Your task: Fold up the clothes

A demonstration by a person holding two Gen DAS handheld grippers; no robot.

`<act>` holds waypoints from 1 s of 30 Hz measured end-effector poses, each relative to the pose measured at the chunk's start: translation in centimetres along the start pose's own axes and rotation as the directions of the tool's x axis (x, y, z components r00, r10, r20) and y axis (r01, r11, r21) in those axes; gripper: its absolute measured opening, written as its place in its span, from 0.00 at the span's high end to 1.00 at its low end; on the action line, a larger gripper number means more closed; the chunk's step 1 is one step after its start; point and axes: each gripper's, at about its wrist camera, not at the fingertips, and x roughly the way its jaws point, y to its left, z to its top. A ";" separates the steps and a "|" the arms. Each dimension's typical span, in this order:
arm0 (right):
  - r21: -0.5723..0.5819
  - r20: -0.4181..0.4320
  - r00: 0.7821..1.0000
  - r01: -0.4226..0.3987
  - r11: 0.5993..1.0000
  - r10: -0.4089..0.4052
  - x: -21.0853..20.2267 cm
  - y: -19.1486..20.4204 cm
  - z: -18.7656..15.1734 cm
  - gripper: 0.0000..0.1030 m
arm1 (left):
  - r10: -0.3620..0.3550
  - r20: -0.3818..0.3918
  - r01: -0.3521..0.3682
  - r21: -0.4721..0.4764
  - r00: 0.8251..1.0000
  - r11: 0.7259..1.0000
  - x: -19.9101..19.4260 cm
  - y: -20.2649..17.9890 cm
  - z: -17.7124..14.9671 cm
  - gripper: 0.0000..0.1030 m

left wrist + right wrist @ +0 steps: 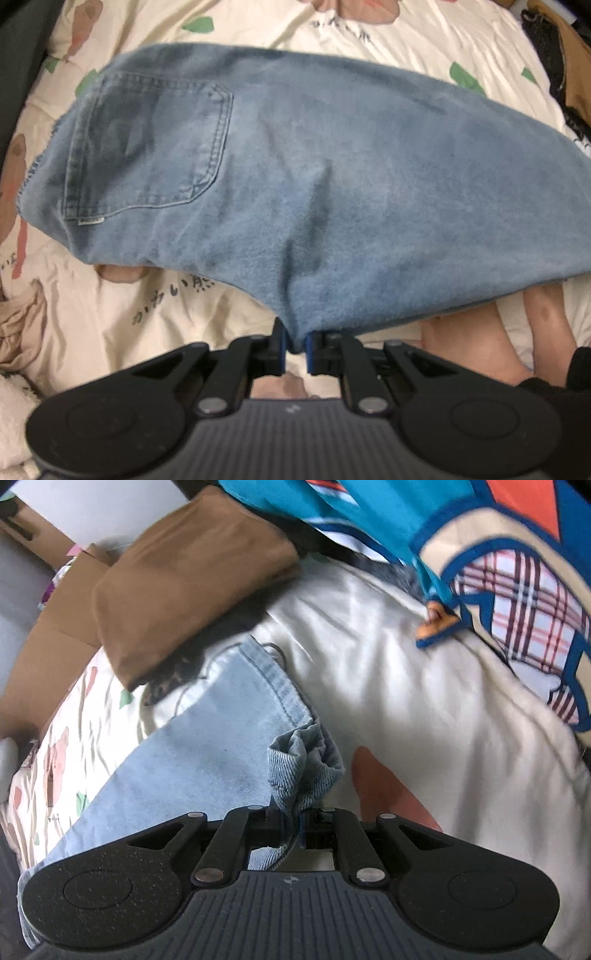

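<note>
Left gripper (295, 349): nearest the left wrist lens, your jaws are clamped on a pinch of the denim's near edge, pointing down at the bed.
Right gripper (293, 825): your jaws are pinched together on a bunched, frayed corner of the same cloth, tilted down toward the mattress.
Jeans (295, 177): the pale blue denim spreads away from your left gripper, back pocket (147, 147) up, draped low over the printed bedsheet (388, 48); in the right wrist view a stitched hem runs off toward the pile behind.
Step in hand: by the look of it, you are carrying a held edge across to lay one fold.
Next move: it calls for both corners brought down level and square on the sheet, cloth taut between them, before you let go.
Beyond: a folded brown garment (192, 579) sits at the far side of the bed, with a bright blue patterned quilt (480, 554) bunched behind.
</note>
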 end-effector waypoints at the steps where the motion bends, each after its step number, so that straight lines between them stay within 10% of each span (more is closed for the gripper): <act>1: -0.001 -0.002 1.000 0.009 1.000 -0.009 0.2 -0.2 -0.1 0.90 | 0.001 -0.004 -0.001 -0.001 1.000 1.000 0.6 0.3 0.5 0.91; 19: -0.064 0.019 0.989 0.147 0.987 -0.146 -1.9 -2.8 0.8 0.74 | -0.022 0.070 0.029 -0.106 0.997 0.994 0.8 6.1 6.6 0.86; 30: -0.408 -0.009 0.998 0.057 0.911 -0.066 -2.7 2.4 4.4 0.72 | 0.014 0.181 0.024 -0.208 0.983 0.978 -2.2 6.7 6.9 0.80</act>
